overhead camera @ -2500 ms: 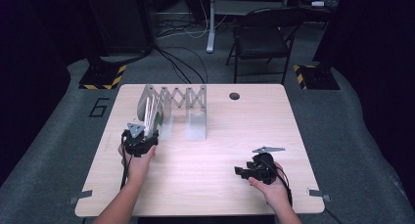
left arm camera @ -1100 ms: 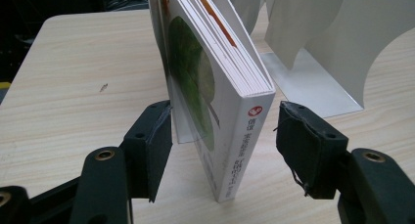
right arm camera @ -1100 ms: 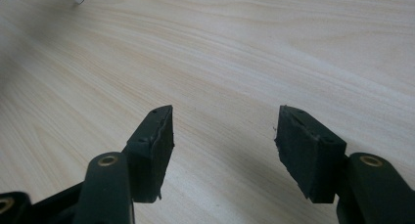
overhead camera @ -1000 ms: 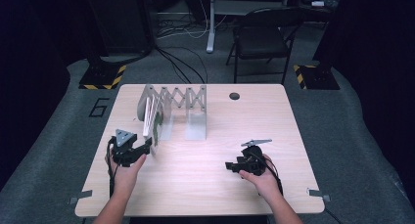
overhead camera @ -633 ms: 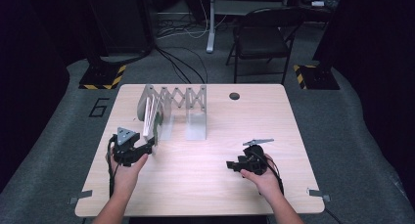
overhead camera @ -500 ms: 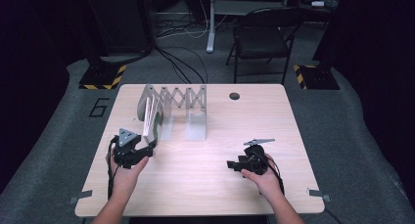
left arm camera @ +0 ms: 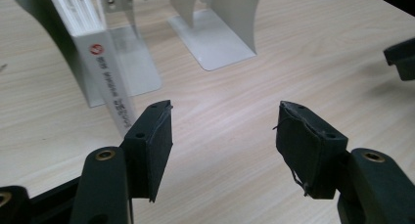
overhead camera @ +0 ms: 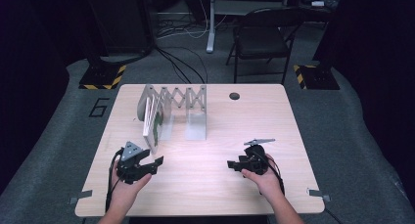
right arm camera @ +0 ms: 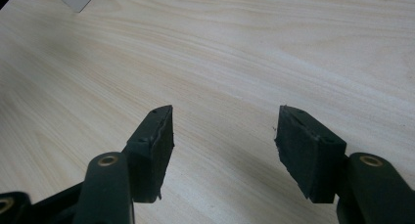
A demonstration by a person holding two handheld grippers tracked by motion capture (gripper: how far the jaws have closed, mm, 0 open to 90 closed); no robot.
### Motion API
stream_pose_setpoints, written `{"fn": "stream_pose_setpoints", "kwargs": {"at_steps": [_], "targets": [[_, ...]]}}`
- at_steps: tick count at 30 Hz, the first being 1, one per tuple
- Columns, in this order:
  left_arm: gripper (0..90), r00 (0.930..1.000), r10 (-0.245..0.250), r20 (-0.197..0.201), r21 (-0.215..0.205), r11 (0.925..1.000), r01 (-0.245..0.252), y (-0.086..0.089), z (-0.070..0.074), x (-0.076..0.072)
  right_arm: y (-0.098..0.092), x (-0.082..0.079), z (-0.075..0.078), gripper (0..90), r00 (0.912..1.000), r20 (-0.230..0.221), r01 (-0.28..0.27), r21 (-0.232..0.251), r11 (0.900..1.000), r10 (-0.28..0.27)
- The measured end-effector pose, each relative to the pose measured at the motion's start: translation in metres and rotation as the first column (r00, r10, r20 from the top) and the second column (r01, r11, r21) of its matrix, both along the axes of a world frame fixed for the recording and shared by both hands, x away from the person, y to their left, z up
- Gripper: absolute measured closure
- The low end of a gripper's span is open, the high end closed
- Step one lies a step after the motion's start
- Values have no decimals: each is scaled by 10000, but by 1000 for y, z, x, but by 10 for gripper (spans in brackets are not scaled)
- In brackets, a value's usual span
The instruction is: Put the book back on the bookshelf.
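Note:
A white accordion book rack (overhead camera: pixel 181 98) stands at the back left of the wooden table (overhead camera: pixel 274 131). One white book (overhead camera: pixel 151 123) stands upright in its left end, spine toward me. My left gripper (overhead camera: pixel 152 164) hovers just in front of that book, open with nothing between its jaws. In the left gripper view the gripper (left arm camera: pixel 222 121) faces the book's spine (left arm camera: pixel 105 82) and a rack divider's foot (left arm camera: pixel 215 43). My right gripper (overhead camera: pixel 231 164) is open at the front right over bare wood. Nothing lies between the jaws of the right gripper (right arm camera: pixel 222 123) in the right gripper view.
A small dark round hole (overhead camera: pixel 234 96) sits in the tabletop behind the rack's right end. A folding chair (overhead camera: pixel 262 38) and floor cables lie beyond the table. The other gripper's jaw tip (left arm camera: pixel 401 57) pokes into the left gripper view's right edge.
My left gripper has drawn back from the book toward the table's front edge. The right gripper shifted slightly left. The book and rack stayed put.

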State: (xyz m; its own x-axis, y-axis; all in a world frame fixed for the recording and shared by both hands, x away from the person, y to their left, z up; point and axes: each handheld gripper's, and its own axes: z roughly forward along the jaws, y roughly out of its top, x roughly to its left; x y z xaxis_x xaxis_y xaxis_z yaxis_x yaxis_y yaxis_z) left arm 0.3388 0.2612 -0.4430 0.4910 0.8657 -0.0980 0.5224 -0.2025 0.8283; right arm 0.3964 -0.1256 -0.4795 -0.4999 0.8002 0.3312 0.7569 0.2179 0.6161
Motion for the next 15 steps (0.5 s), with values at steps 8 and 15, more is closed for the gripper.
{"fn": "stream_pose_setpoints", "kwargs": {"at_steps": [8,15], "targets": [[386,9994,-339,-2,-80,9994,339,-4,-17,-4,0,1,-1,388,9999,108,-53,-73,10000,53],[386,9983,-581,-31,63,9983,581,-4,-27,-3,0,0,-2,388,9999,64,-107,-189,9998,108]]}}
